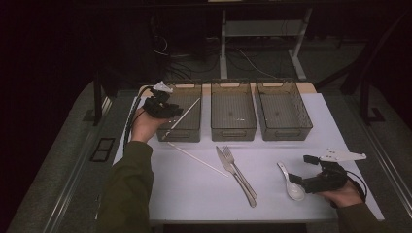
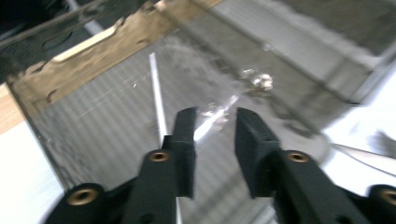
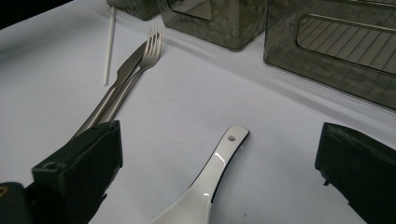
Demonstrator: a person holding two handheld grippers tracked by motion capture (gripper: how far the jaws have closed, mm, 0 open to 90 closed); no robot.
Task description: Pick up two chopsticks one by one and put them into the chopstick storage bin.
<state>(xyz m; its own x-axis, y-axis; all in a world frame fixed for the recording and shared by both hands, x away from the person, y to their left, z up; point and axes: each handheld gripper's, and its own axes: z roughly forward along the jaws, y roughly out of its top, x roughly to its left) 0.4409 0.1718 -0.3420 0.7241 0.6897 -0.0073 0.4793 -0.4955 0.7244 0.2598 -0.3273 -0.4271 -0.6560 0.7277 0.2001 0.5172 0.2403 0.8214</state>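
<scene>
A white stick (image 1: pixel 187 112) lies slanted in the left dark bin (image 1: pixel 193 87), its near end over the front rim. My left gripper (image 1: pixel 174 111) hovers over that bin, open. In the left gripper view the stick (image 2: pixel 156 93) runs under the left jaw, not between the jaws, and the gripper (image 2: pixel 215 135) holds nothing. A second white stick (image 1: pixel 197 158) lies on the table. My right gripper (image 1: pixel 297 183) is low at the front right, open wide around a white spoon (image 1: pixel 291 183). The spoon's handle (image 3: pixel 217 161) lies between the jaws, untouched, on the white table (image 3: pixel 261 116).
A knife (image 1: pixel 233 171) and a fork (image 1: pixel 241 175) lie side by side mid-table, seen also as the knife (image 3: pixel 122 74) and fork (image 3: pixel 149 51). The middle bin (image 1: pixel 233 125) and right bin (image 1: pixel 286 130) stand behind. The table's front edge (image 1: pixel 243 221) is close.
</scene>
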